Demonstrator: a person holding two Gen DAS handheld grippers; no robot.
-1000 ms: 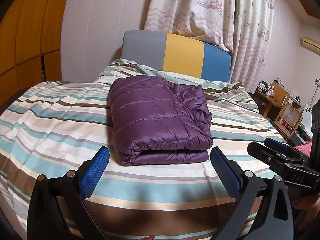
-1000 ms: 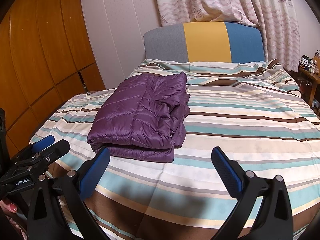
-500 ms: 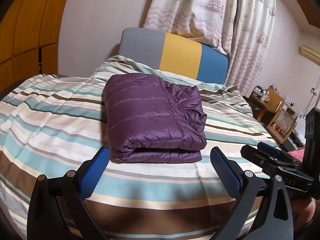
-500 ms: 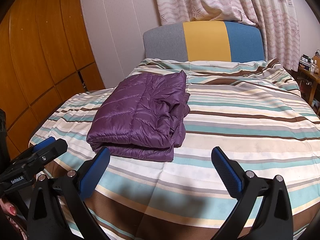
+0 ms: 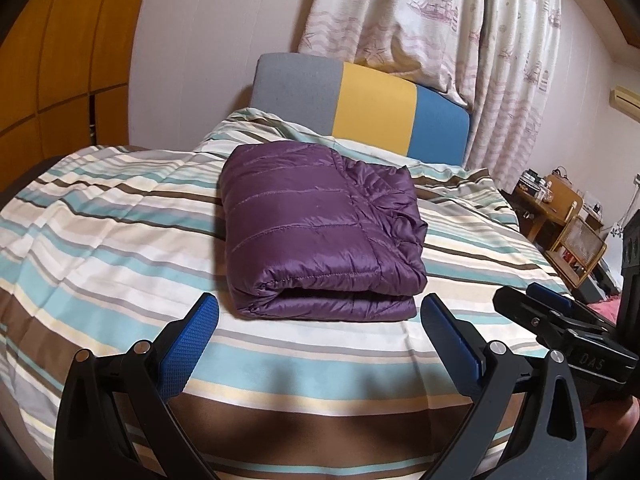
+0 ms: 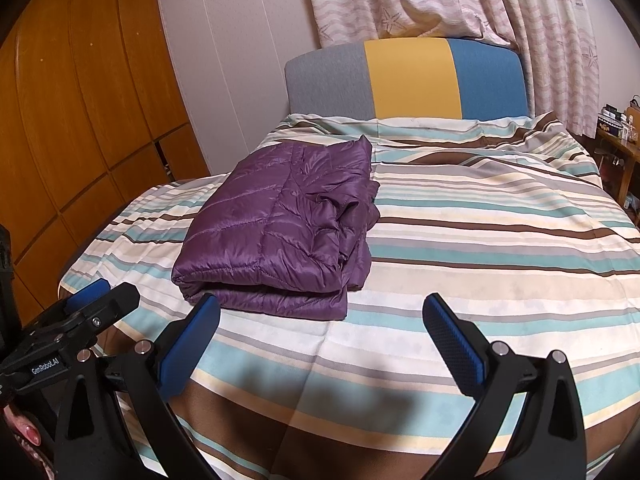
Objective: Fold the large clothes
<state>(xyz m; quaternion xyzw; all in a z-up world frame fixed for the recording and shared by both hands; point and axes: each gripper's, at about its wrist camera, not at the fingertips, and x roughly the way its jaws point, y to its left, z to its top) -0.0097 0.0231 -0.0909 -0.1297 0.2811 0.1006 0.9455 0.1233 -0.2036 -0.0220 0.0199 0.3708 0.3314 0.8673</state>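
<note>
A purple quilted down jacket (image 5: 316, 232) lies folded into a thick rectangle on the striped bed cover (image 5: 100, 240). It also shows in the right wrist view (image 6: 280, 236), left of centre. My left gripper (image 5: 320, 316) is open and empty, just in front of the jacket's near folded edge, above the cover. My right gripper (image 6: 320, 316) is open and empty, near the front of the bed, with the jacket ahead and to its left. Each gripper shows at the edge of the other's view: the right one (image 5: 552, 312), the left one (image 6: 92, 300).
A headboard (image 6: 408, 76) in grey, yellow and blue stands at the far end under patterned curtains (image 5: 440, 28). A wooden wardrobe (image 6: 80, 120) lines the left side. Small wooden furniture (image 5: 560, 216) with clutter stands to the right of the bed.
The left gripper has drawn slightly back and to the left, so the jacket sits a little farther and more centred. The right gripper has hardly moved. The jacket has not moved.
</note>
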